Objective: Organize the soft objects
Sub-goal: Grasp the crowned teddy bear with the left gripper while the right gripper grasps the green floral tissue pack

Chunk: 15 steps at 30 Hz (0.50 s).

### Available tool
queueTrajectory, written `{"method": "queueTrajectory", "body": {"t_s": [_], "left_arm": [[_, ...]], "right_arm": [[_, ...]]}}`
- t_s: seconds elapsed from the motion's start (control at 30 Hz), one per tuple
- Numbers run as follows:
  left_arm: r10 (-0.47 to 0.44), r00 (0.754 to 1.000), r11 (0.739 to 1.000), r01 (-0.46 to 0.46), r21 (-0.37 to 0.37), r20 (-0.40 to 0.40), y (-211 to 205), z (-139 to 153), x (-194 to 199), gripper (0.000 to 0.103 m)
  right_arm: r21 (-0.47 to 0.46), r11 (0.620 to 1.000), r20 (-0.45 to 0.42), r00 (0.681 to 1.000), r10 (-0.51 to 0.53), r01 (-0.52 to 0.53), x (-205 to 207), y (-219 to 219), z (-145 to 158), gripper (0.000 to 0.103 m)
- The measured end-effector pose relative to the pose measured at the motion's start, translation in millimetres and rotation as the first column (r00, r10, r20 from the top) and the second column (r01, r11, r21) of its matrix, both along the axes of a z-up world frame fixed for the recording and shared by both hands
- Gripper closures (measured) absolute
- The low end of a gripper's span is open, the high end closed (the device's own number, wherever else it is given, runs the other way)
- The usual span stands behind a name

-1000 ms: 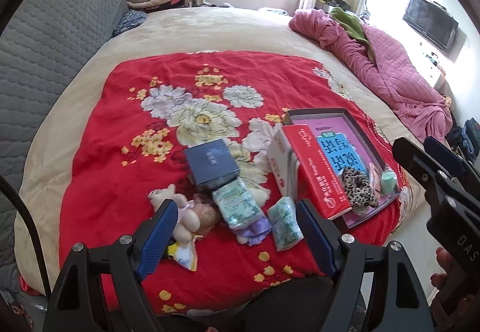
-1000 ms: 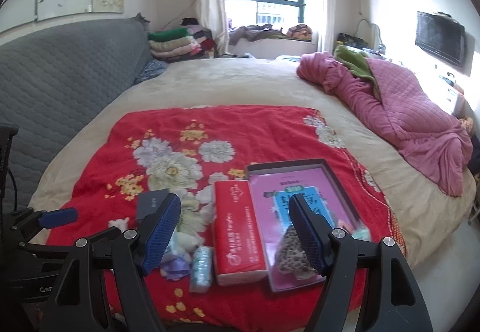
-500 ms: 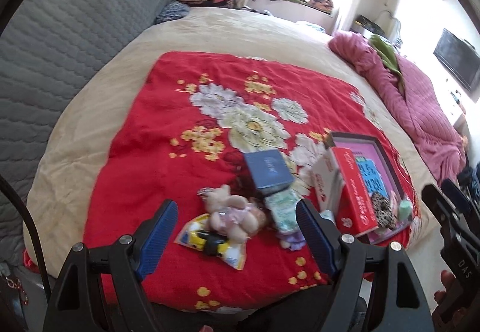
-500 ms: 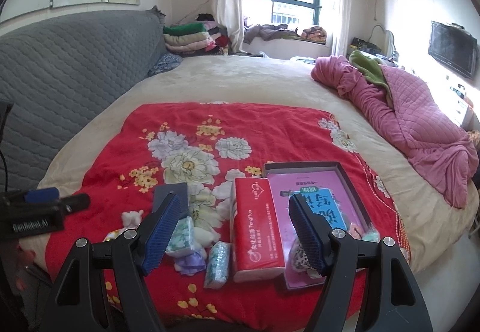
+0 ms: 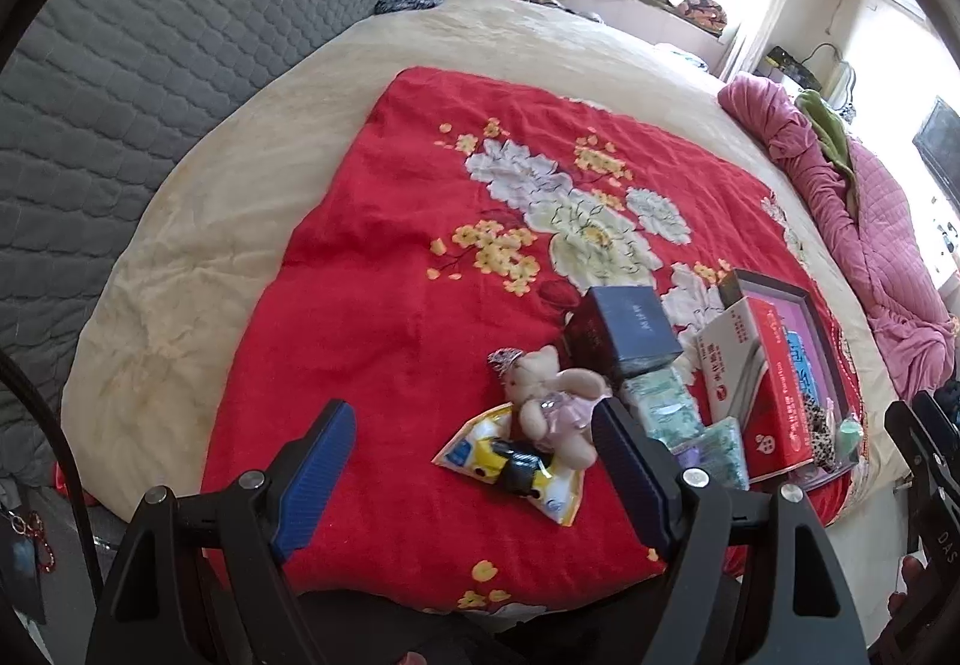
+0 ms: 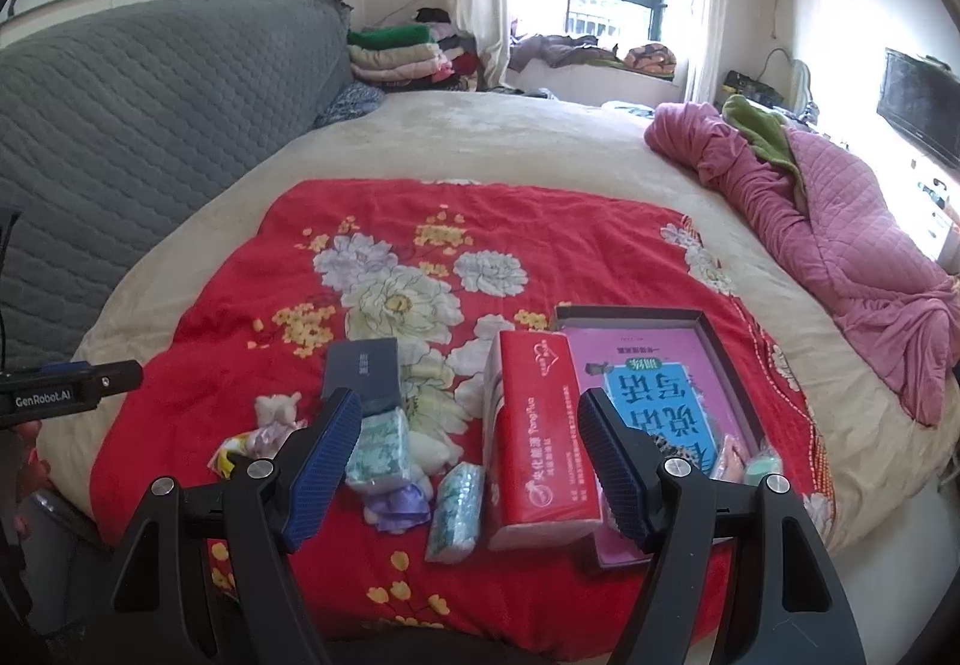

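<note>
Because the plush bear lying on the red floral blanket, partly over a yellow packet, looks light and squashy, its plump body seems the surest place to pinch. Both the left tool and the right tool hang spread and empty above the bed. From the right wrist view, the bear is mostly hidden behind a blue pad, and the small things in the tray are hard to make out.

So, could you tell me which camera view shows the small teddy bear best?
The left wrist view: the teddy bear lies in full sight there, head, body and legs, partly on a yellow packet. In the right wrist view only its pale head and some of its body show, the rest hidden behind that gripper's blue finger.
</note>
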<state>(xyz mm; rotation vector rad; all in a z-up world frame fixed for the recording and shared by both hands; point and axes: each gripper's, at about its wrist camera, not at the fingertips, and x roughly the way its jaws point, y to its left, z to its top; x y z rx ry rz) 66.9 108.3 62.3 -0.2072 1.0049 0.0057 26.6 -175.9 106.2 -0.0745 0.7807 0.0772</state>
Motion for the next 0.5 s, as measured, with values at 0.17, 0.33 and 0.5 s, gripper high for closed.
{"method": "queueTrajectory", "body": {"t_s": [0.17,0.33,0.5], "left_arm": [[0.007,1.000,1.000,-0.008,-0.005,-0.026,2,-15,0,0.022],[-0.026,0.998,0.999,0.024,-0.035,-0.058,-10,-32,6,0.022],[-0.065,0.992,0.995,0.057,-0.080,-0.110,-29,-55,15,0.022]], "right_arm": [[-0.007,1.000,-0.036,0.999,0.020,-0.020,4,8,-17,0.027],[-0.018,0.999,-0.076,0.996,0.040,-0.041,11,17,-38,0.027],[-0.022,0.998,-0.116,0.992,0.057,-0.060,18,23,-58,0.027]]}}
